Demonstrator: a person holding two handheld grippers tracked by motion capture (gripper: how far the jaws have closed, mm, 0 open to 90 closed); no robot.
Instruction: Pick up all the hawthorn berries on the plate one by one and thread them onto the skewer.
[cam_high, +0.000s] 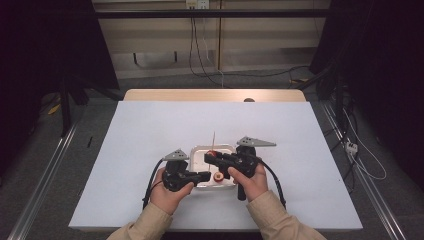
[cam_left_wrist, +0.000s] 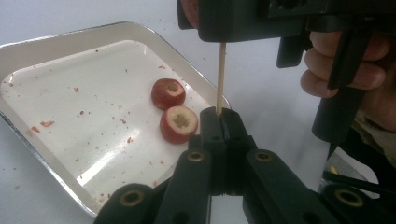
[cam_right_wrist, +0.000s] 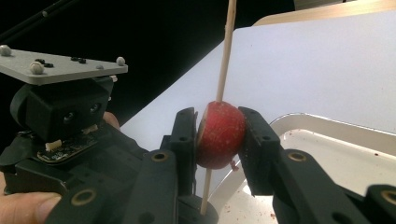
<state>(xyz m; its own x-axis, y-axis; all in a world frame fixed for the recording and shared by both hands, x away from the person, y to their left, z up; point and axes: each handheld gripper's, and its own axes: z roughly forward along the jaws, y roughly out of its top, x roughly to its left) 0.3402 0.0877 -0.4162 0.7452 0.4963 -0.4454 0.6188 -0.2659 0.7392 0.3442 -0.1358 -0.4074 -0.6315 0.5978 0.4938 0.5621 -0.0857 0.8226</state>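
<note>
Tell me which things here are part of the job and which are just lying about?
In use: skewer, red fruit piece threaded on it, left tool pinching the skewer, right tool squeezing the fruit.

Lying about: two cored fruit pieces, white tray.

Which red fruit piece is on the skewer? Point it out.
The red fruit piece clamped in the right hand-held gripper, with the skewer running through it. The other two pieces lie loose in the white tray.

You wear beige sleeves (cam_high: 272, 216). Your left gripper (cam_high: 206, 175) and right gripper (cam_high: 209, 156) are black, with brass-coloured screws, black cables and a grey three-cornered plate on top.
</note>
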